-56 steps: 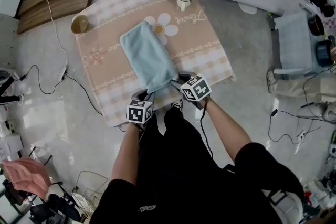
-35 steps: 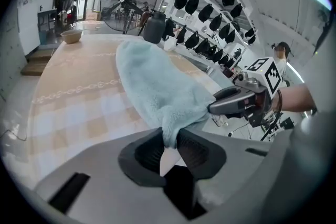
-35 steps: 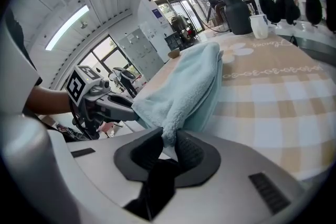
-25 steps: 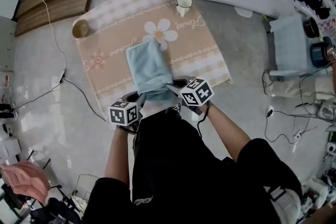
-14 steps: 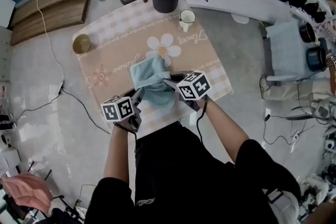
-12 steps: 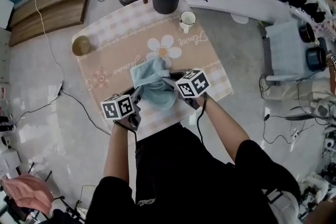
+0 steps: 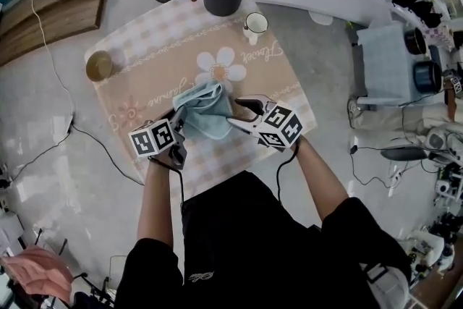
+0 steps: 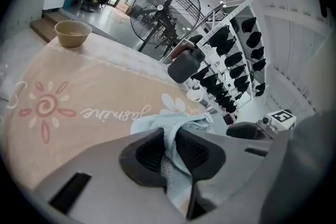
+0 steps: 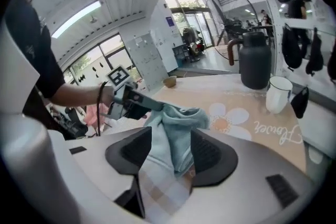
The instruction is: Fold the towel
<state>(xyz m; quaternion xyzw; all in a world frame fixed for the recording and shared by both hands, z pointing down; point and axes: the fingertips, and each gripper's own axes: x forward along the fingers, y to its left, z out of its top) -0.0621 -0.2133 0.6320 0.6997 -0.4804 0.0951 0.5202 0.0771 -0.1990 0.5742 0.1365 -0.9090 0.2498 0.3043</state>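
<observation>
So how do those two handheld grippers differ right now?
The left gripper clamps the light blue towel with jaws shut tight. The right gripper has jaws that have just been opening and stand apart, with the towel loose between them. The left is at the towel's left side, the right at its right side. Both point down over the pink floral tablecloth.

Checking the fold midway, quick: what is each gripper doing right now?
Left gripper: closed on the towel.
Right gripper: open, its jaws have just been opening; the towel sits between them, not pinched.
</observation>
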